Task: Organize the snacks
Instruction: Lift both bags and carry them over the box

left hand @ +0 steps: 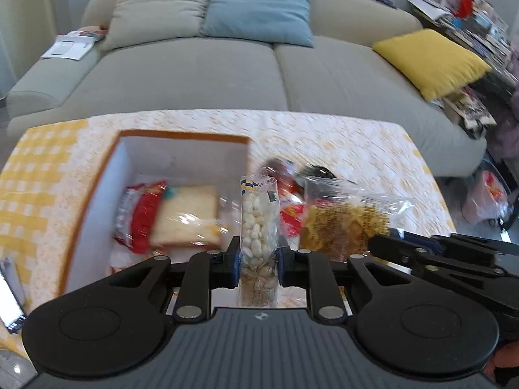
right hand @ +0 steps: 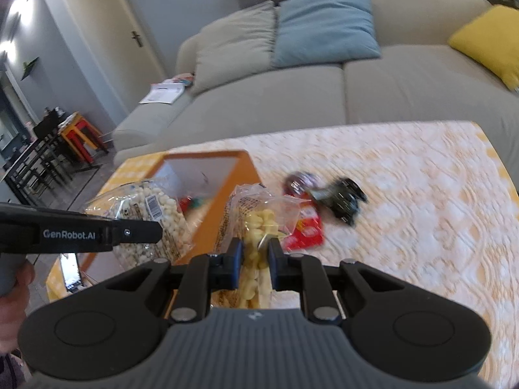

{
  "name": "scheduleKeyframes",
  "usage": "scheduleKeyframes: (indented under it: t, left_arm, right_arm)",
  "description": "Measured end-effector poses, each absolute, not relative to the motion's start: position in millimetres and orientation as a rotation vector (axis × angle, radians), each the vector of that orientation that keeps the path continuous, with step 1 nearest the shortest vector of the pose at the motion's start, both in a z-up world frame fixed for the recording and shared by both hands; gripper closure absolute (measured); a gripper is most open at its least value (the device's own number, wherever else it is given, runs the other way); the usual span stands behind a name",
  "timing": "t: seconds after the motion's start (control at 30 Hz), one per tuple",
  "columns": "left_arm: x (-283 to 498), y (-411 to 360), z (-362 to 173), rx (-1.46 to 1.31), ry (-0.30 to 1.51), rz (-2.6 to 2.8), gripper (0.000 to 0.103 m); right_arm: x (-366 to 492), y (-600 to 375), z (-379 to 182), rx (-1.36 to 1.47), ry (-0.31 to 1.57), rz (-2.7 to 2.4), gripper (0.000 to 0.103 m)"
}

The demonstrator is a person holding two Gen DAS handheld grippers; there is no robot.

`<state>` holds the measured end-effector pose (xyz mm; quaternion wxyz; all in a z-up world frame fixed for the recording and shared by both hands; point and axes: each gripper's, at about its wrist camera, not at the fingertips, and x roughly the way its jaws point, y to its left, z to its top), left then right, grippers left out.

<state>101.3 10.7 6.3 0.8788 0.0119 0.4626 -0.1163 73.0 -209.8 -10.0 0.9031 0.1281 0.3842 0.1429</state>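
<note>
White-kernel bag (left hand: 256, 227) clamped between left gripper (left hand: 258, 261) pads (upright); yellow-snack bag (right hand: 256, 246) likewise, right gripper (right hand: 254, 257).

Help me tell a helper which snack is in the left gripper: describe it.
On the yellow-clothed table, beside the orange box, the left gripper clamps a clear bag of white kernels. The right gripper's neighbouring bag holds yellow pieces.

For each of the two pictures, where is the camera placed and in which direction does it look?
Left wrist view: on the left gripper, looking down over the open box toward the sofa; its jaws grip a bag of white puffs.
Right wrist view: on the right gripper, facing the same way; its jaws grip a bag of yellow snacks; a hand shows at left.
Shared: box, sofa, both bags, each other's gripper.
</note>
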Motion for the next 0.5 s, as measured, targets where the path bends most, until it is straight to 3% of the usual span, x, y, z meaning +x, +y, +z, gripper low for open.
scheduleKeyframes:
  t: [0.23, 0.5]
  left_arm:
    - [141, 38, 9, 0.069, 0.982, -0.190, 0.080]
    - [188, 60, -12, 0.093, 1.051, -0.150, 0.080]
  right_arm:
    - [112, -168, 13, 0.236, 0.795, 0.387, 0.088]
    - [170, -116, 3, 0.151, 0.896, 0.429, 0.088]
